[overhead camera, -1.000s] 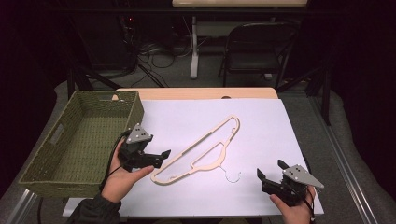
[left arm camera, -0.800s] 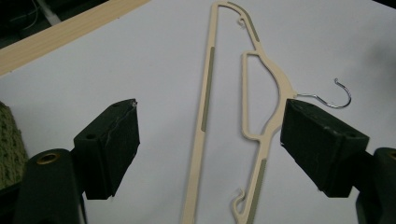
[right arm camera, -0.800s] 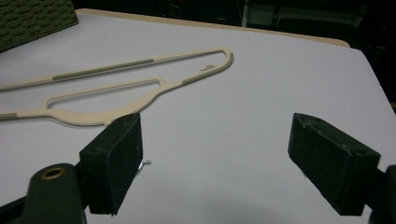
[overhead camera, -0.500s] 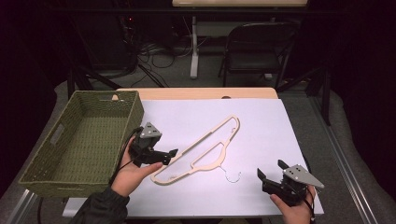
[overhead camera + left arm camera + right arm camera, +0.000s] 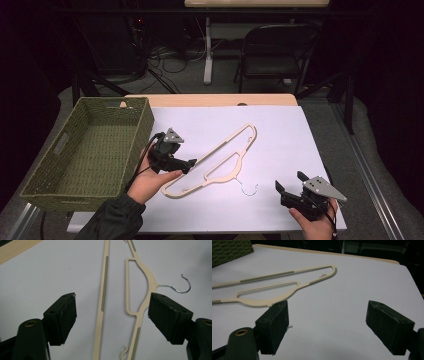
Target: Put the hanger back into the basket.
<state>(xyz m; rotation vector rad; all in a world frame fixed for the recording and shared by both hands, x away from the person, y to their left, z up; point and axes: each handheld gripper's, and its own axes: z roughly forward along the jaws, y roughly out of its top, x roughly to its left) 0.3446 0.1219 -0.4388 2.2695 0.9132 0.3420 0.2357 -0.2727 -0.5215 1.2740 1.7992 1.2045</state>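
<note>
your left gripper (image 5: 189,164) has slid from the basket (image 5: 60,145) over to the hanger (image 5: 220,160), its jaws narrowing slightly yet wide, straddling both bars without touching. looks set for a pinch. your right gripper (image 5: 290,184) waits open and empty beyond the hanger's hook. the basket holds nothing.
</note>
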